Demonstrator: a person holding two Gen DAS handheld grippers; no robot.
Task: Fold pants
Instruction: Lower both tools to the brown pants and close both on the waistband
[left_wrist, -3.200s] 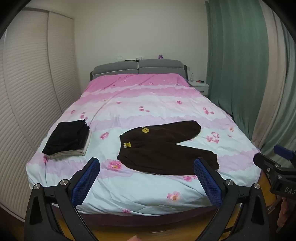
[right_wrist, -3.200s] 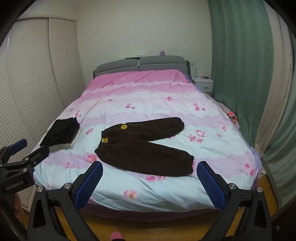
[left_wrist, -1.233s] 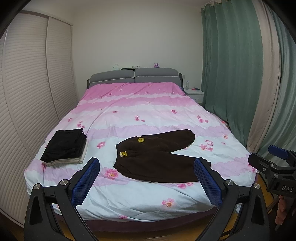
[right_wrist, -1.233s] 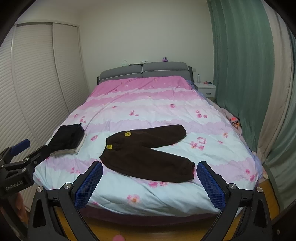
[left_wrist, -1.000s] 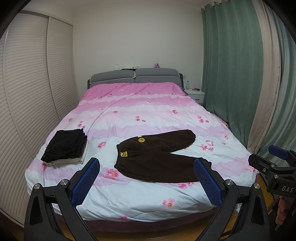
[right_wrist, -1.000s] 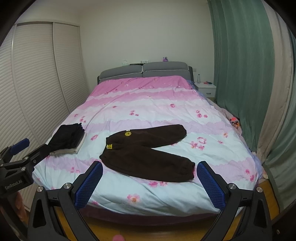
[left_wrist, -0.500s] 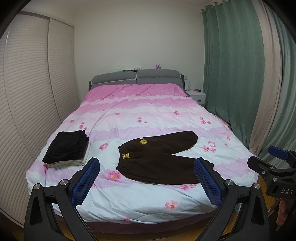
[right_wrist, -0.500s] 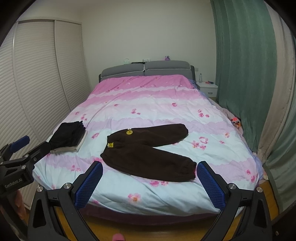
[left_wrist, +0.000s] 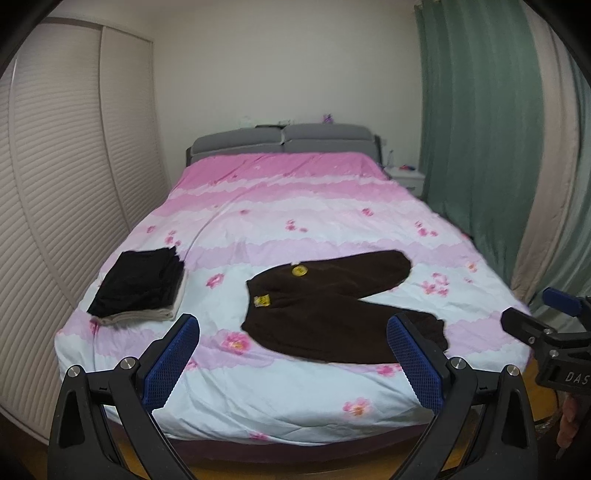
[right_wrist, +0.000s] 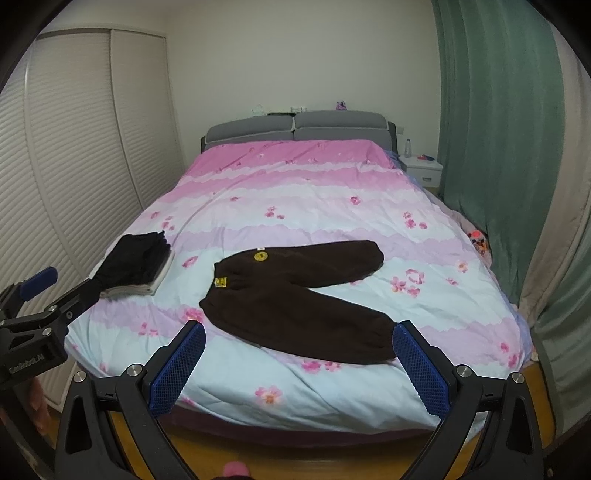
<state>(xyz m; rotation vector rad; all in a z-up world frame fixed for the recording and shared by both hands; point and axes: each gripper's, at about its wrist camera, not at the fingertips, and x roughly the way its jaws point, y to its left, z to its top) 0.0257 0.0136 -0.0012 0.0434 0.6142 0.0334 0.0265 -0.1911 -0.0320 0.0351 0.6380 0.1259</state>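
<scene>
Left wrist view: from the bed's (left_wrist: 295, 391) foot, facing the headboard (left_wrist: 282, 140).
Right wrist view: same, slightly rightward.
Shared: whole bed.

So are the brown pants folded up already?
No, the brown pants lie spread flat on the bed with both legs splayed apart, and both grippers are open, away from them.

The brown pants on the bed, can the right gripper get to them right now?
Probably yes. The right gripper is open and empty, the brown pants lie flat near the bed's foot, and nothing sits between them. It hangs short of the mattress, so it must move forward.
</scene>
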